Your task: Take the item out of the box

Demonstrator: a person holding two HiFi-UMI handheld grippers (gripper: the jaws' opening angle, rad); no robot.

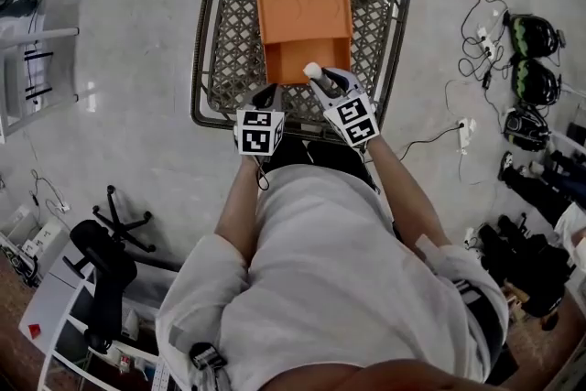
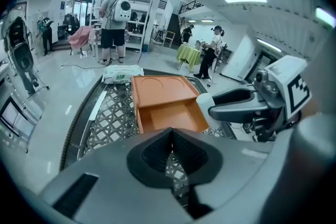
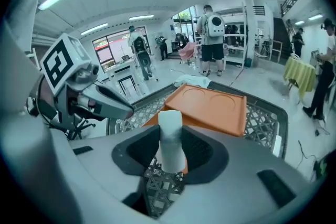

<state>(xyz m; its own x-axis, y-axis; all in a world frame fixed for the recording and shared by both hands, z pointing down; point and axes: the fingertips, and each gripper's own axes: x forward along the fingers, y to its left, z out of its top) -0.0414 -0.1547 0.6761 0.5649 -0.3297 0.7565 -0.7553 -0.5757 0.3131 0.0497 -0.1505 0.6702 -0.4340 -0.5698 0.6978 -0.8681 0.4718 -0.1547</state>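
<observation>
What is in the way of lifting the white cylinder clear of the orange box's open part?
Nothing visible. The right gripper grips the white cylinder at the open near end of the orange box; the lid covers only the far part, and the left gripper sits beside, shut.

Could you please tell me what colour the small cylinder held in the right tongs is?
White. The small white cylindrical item shows best in the right gripper view.

White item (image 1: 313, 69) in right claw (image 1: 318, 79)
</observation>
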